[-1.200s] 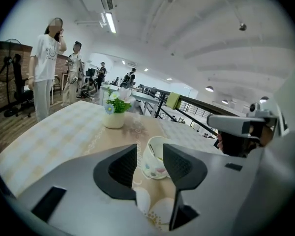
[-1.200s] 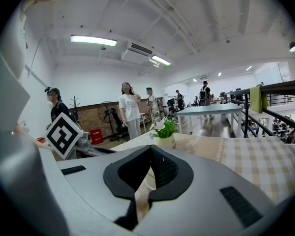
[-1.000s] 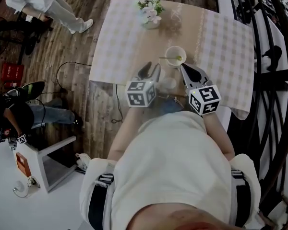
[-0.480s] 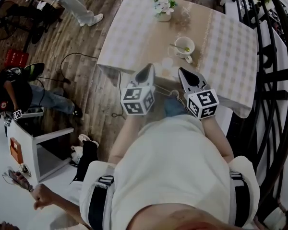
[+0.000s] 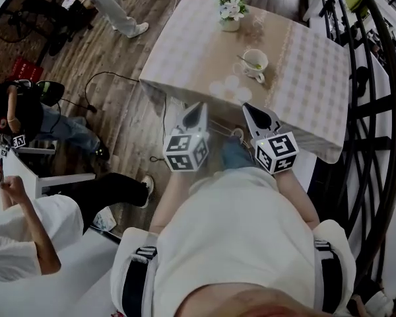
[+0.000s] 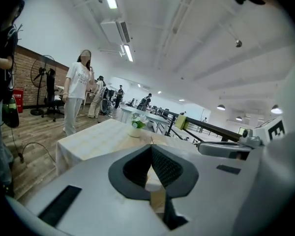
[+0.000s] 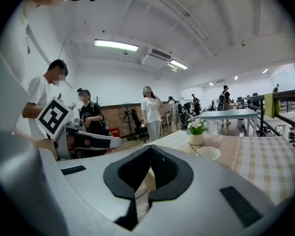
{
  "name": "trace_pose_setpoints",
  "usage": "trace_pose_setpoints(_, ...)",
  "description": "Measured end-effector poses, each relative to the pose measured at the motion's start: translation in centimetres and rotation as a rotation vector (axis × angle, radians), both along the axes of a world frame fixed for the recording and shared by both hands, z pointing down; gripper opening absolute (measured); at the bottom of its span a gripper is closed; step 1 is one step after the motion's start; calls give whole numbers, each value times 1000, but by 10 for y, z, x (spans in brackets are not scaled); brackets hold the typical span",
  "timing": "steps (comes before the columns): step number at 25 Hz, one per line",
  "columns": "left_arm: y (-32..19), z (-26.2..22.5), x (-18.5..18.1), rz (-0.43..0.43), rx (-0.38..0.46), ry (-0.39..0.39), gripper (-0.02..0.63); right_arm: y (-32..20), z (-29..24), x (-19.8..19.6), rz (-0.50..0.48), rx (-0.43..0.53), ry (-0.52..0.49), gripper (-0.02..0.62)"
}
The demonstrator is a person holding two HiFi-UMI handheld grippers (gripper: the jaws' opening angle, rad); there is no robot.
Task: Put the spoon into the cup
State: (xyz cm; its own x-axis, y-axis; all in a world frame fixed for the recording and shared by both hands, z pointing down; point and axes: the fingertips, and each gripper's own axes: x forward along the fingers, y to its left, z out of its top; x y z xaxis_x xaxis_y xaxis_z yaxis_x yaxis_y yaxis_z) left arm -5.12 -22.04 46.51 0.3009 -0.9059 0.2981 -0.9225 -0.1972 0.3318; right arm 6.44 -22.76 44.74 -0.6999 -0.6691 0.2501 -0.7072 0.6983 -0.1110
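White cup (image 5: 265, 59) far off holds the spoon (image 5: 247, 62). Your left gripper (image 5: 199, 107) has just closed, empty; your right gripper (image 5: 248, 109) is closed too.

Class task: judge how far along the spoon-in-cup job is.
Done: the spoon rests in the cup on the table. In hand: nothing; the left tool has just closed empty, the right tool is shut empty, both short of the table. Left: apparently nothing.
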Motion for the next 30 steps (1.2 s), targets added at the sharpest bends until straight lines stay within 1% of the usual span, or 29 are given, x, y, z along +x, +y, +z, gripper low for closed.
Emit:
trace_pose_setpoints(4,22,-2,-5,-17,4,10,3,17,-3,-4,-19,9,-9,0)
trace_pose_setpoints(9,36,-4,-13,-33,6,17,5,30,-6,-12,-37,18,0,0)
trace_pose_setpoints(20,44,-10,-22,-49,24,9,5,37,-10,-23,-61,25,-18,0)
trace_pose_setpoints(30,44,-16,-20,-47,30,19,5,36,-19,-24,-59,42,-29,0)
